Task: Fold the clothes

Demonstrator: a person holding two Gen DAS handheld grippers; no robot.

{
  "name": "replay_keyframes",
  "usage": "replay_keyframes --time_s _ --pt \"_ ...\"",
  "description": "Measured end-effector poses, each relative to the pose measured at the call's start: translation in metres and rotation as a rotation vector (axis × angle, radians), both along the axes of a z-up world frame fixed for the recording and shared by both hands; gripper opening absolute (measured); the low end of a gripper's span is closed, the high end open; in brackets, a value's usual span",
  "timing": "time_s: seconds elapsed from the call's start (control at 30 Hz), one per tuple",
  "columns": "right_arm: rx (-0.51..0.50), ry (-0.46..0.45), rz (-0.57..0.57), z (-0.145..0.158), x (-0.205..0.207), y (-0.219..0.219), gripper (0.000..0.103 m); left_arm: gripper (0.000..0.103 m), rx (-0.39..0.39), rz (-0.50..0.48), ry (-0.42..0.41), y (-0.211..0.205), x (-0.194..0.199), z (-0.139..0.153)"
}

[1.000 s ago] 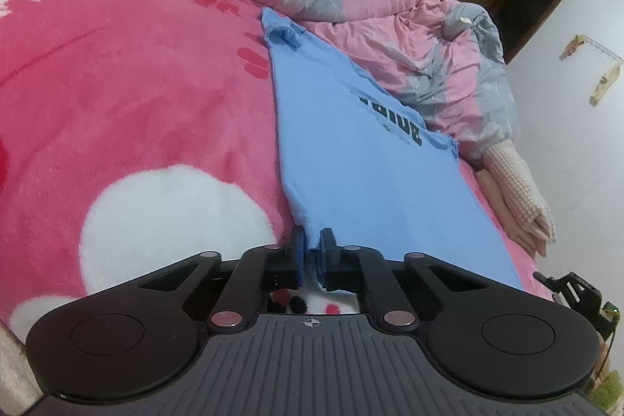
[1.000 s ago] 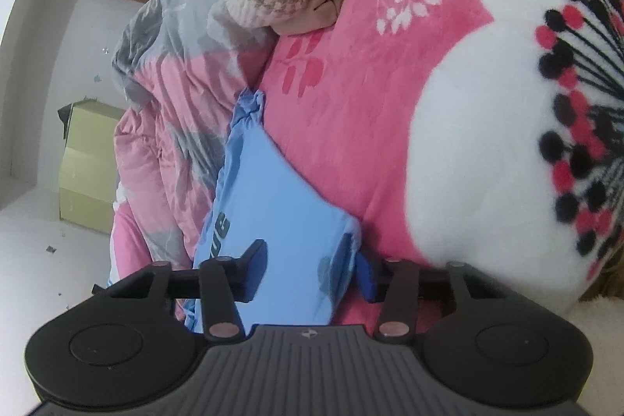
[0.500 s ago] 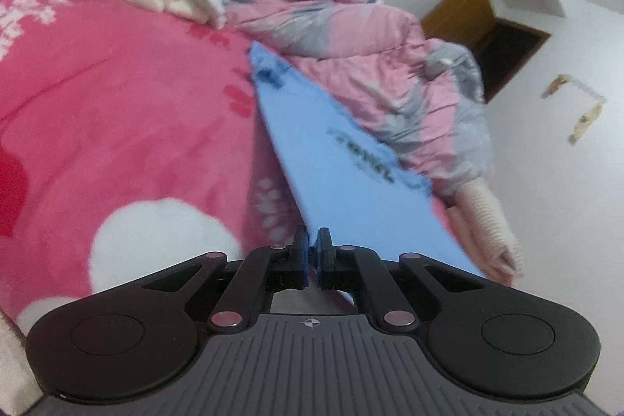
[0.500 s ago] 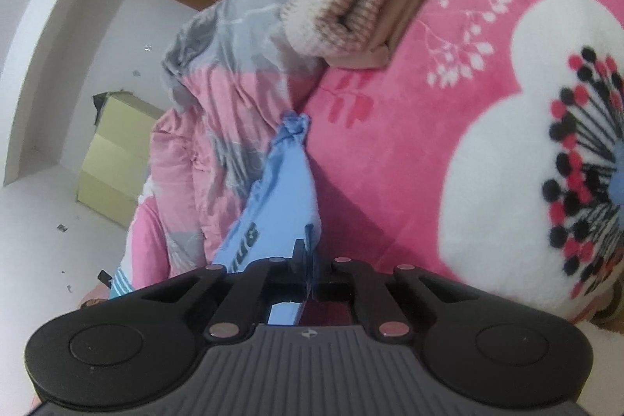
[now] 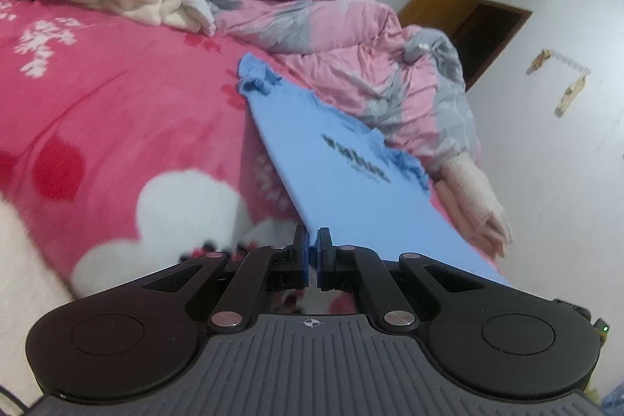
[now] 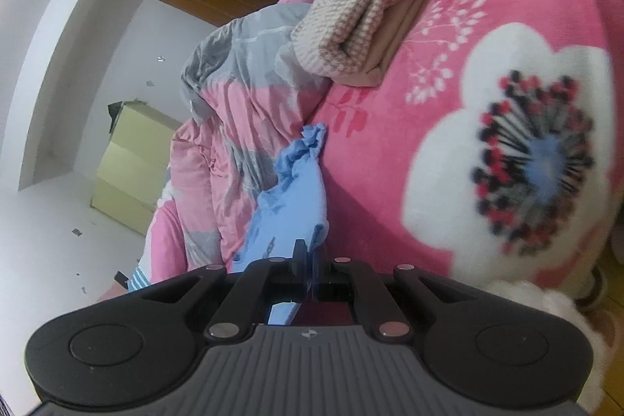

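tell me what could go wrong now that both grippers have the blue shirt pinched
1. The left gripper and right gripper each hold only a thin bit of the blue shirt's edge, so a tug could pull the cloth free.
2. The shirt's far end is bunched against the quilt; it may snag or drag there and spoil the fold.
3. The folded stack lies close by, so a swinging shirt could knock it.
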State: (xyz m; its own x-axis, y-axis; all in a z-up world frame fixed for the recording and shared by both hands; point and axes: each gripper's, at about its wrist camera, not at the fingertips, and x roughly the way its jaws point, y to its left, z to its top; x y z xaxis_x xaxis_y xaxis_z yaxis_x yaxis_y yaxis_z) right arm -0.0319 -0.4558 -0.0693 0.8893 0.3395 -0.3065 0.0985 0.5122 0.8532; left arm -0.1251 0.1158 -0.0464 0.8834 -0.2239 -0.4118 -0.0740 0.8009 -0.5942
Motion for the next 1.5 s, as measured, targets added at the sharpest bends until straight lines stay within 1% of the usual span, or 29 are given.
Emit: replay_keyframes --time_s 0.1,0.23,0.47,0.6,0.7,0.8,0.9,0.93,0.97,1.0,1.03,1.17,1.23,1.37,1.5 --pt "-0.007 0.033 0.0 -0.011 -0.008 -0.004 0.002 0.001 0.015 -0.003 0.036 -0.003 -0.002 -0.009" --pt "-0.015 0.084 0.004 -0.031 -0.002 -0.006 0.002 0.001 0.044 -0.01 0.075 -0.005 0.0 -0.019" --pt "-0.043 0.145 0.016 -0.05 0.008 -0.007 0.002 0.001 0.147 -0.037 0.131 -0.008 0.008 -0.03" --pt "-0.046 0.177 0.022 -0.056 0.01 -0.01 0.006 0.003 0.213 -0.095 0.189 -0.013 0.013 -0.038" --pt "-0.113 0.189 -0.015 -0.047 0.005 -0.018 0.008 0.004 0.273 -0.113 0.214 -0.013 0.009 -0.039" --pt "-0.218 0.187 -0.079 -0.029 -0.005 -0.026 0.009 0.005 0.285 -0.104 0.232 -0.005 0.002 -0.035" --pt "-0.327 0.171 -0.114 -0.009 -0.012 -0.026 0.009 0.005 0.298 -0.07 0.234 0.006 -0.002 -0.021" --pt "-0.363 0.163 -0.113 -0.001 -0.012 -0.022 0.009 0.006 0.298 -0.058 0.226 0.009 -0.001 -0.015" --pt "-0.398 0.153 -0.104 0.006 -0.011 -0.016 0.009 0.01 0.298 -0.046 0.217 0.012 0.001 -0.008" --pt "-0.425 0.139 -0.09 0.012 -0.008 -0.009 0.009 0.016 0.294 -0.04 0.204 0.015 0.006 -0.002" --pt "-0.453 0.121 -0.068 0.018 -0.003 -0.001 0.009 0.018 0.29 -0.036 0.191 0.017 0.011 0.005" --pt "-0.562 0.04 0.054 0.036 0.031 0.041 0.009 0.024 0.281 -0.079 0.139 0.016 0.054 0.027" --pt "-0.601 0.006 0.136 0.041 0.056 0.067 0.009 0.024 0.277 -0.117 0.113 0.009 0.082 0.035" --pt "-0.669 -0.057 0.309 0.05 0.106 0.12 0.009 0.024 0.301 -0.124 0.115 -0.001 0.144 0.051" --pt "-0.689 -0.112 0.447 0.066 0.147 0.16 0.009 0.025 0.27 -0.119 0.133 0.0 0.197 0.062"
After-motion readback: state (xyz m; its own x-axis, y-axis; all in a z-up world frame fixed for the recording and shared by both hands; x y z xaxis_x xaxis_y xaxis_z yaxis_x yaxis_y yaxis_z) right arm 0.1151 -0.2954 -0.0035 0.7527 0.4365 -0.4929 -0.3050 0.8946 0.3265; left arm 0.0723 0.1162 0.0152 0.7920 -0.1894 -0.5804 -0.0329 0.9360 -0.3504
